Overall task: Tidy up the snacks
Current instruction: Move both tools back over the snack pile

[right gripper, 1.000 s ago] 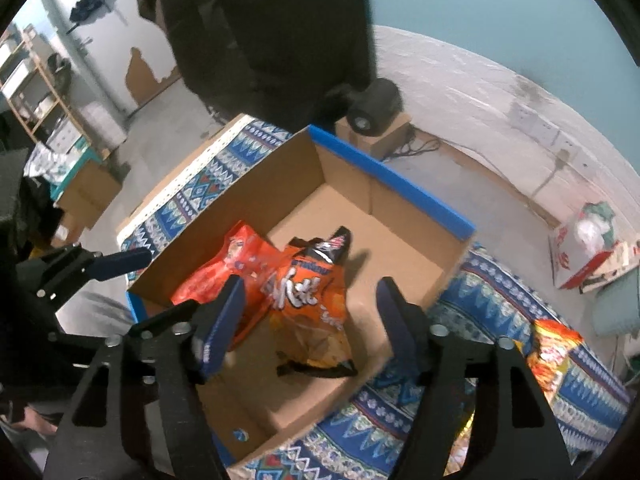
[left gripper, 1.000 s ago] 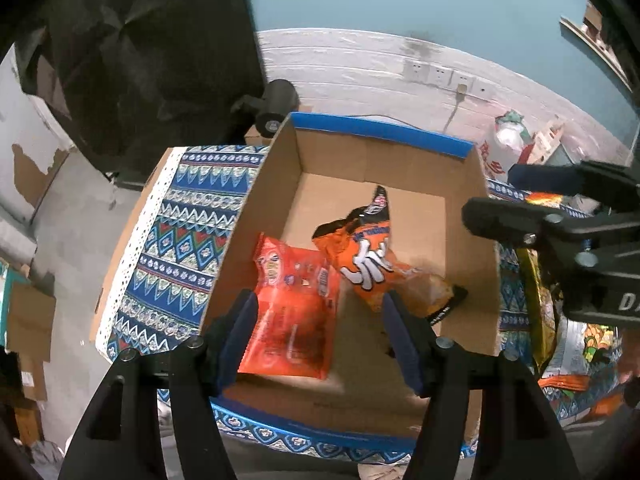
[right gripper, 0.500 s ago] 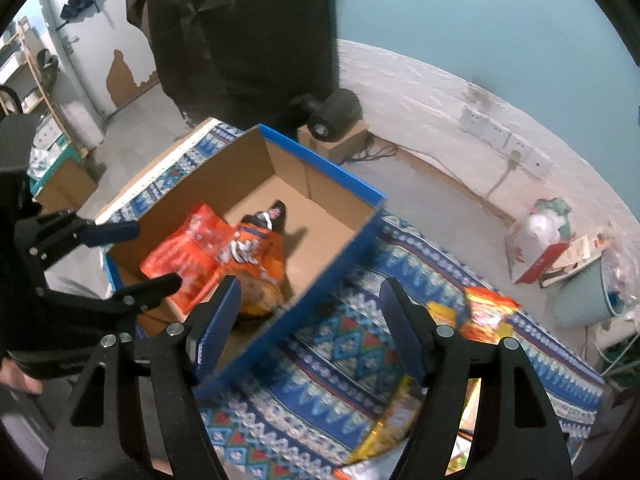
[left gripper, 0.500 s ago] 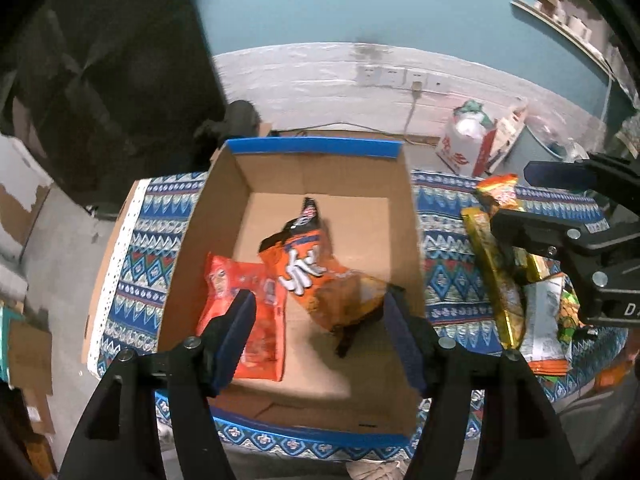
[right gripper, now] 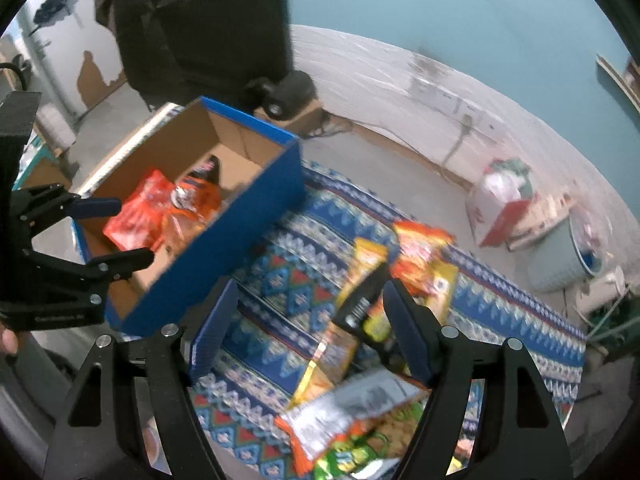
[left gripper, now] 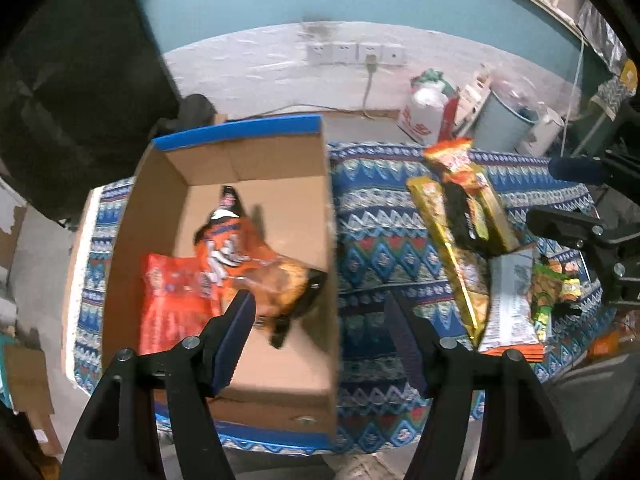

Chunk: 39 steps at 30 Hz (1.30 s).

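Observation:
A cardboard box with a blue rim [left gripper: 240,130] stands on the left of a patterned blue cloth [left gripper: 372,236]. Inside lie a red snack bag [left gripper: 172,300] and an orange snack bag [left gripper: 236,252]. My left gripper [left gripper: 320,320] hovers open and bare over the box's right wall. To the right lies a heap of snacks: a long yellow bag [right gripper: 366,256], an orange-red bag [right gripper: 420,248], a black packet [right gripper: 360,304] and a grey-white bag [right gripper: 352,404]. My right gripper [right gripper: 310,320] hangs above the heap's left edge. Its jaws are opening, with nothing gripped between them.
Beyond the cloth's far edge, on the floor, are a white-and-red bag [left gripper: 424,116], a pale bucket [left gripper: 504,124] and a black round object [left gripper: 196,108] by the box. Dark fabric hangs at the back left. Bare cloth lies between box and heap.
Both grippers have swung right, away from above the box's inside towards the snack heap. The right gripper's jaws have widened a little. The bags in the box lie as before.

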Motion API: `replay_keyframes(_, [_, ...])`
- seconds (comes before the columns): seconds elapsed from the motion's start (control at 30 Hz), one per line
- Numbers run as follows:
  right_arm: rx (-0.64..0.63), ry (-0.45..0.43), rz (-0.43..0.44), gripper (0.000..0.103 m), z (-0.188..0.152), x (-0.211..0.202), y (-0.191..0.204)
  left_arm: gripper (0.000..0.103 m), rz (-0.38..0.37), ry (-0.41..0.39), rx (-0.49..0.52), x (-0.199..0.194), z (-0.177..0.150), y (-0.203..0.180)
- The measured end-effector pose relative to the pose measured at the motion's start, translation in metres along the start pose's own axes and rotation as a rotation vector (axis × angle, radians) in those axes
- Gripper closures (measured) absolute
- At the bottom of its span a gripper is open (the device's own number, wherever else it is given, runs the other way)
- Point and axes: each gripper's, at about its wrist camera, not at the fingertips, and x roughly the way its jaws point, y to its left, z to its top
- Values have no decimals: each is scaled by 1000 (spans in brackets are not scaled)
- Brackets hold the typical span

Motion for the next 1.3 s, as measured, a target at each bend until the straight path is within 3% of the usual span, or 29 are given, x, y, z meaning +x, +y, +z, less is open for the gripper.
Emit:
replay_keyframes(0.43, [145,48,-84,27,-65,-15,-82,34,-8,49,171,20,-1,-81])
replay_keyframes(0.7, [270,119,-140,27,-116,-7,-134,34,-44,99,197,41,4,-112])
replay_keyframes(1.0, [394,257,-179,27,-169,20,-173,34,-57,156,216,67,7,-132])
replay_keyframes(1.3, [546,335,-134,27,-206,45,-197,34,-63,223,207,100,18,-150])
